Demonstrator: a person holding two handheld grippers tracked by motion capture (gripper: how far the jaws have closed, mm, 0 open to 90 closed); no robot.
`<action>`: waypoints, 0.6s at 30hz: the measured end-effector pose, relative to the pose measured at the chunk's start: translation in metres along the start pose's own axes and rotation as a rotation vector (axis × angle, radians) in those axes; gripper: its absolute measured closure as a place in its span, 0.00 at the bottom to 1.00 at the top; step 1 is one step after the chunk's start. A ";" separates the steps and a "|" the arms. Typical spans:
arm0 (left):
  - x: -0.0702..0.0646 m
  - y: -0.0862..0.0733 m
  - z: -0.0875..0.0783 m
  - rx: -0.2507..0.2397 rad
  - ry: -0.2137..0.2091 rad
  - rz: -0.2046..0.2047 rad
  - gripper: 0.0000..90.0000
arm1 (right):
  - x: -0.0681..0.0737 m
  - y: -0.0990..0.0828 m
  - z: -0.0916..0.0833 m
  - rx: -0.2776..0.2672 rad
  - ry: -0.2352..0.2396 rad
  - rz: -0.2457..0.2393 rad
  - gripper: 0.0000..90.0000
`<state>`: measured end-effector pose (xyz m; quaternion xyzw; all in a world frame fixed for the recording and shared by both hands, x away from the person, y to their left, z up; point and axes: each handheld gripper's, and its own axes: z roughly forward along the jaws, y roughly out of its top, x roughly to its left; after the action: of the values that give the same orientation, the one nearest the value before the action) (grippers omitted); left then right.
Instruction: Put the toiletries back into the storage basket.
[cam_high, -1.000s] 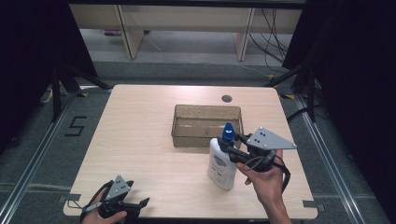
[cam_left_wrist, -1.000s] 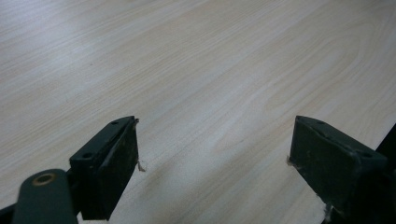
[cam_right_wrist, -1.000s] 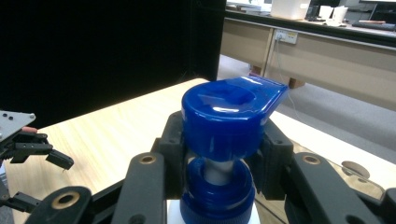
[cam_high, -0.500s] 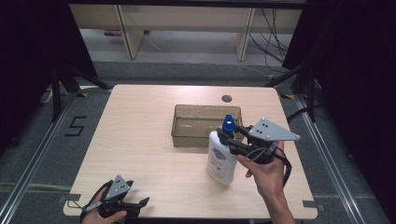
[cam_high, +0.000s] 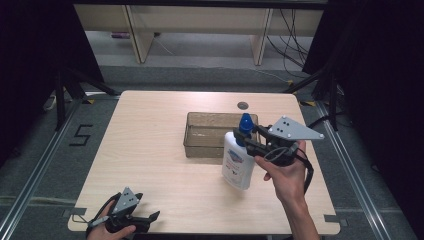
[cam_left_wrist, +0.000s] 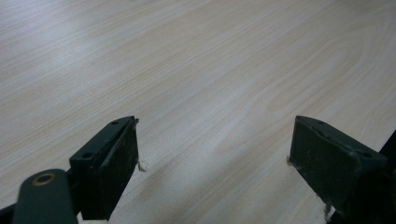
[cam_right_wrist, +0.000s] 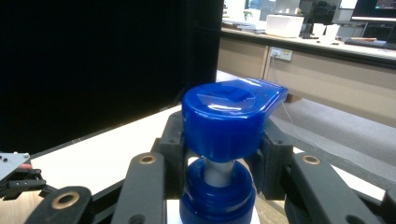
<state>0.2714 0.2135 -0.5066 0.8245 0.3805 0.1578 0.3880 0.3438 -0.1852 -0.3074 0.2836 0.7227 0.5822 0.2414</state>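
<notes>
The bottle, white with a blue pump top, is held off the tabletop just in front of the clear tray, near the right half of the surface.

At the far left, the left claw is seen low at the front edge of the tabletop, its jaws spread wide with nothing between them; in the left gripper view bare wood is seen between and ahead of them. A broad stretch of free tabletop lies between this claw and the tray.

In the middle, the tray is set toward the back edge, with a small round hole behind it.

To the right, the right claw is clamped on the bottle's neck under the pump top. Open wood remains between the bottle and the right edge.
</notes>
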 end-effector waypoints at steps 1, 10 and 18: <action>0.000 0.000 0.000 0.001 0.001 0.002 0.17 | 0.000 0.000 0.000 0.000 0.000 0.000 0.69; 0.000 0.000 0.000 -0.002 -0.004 -0.002 0.17 | -0.008 0.014 0.001 -0.005 -0.013 0.003 0.69; 0.000 0.000 0.000 0.001 -0.006 0.000 0.17 | -0.014 0.024 0.005 -0.009 -0.032 -0.002 0.69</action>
<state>0.2716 0.2131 -0.5065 0.8251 0.3796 0.1551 0.3887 0.3601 -0.1874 -0.2846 0.2912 0.7164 0.5806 0.2546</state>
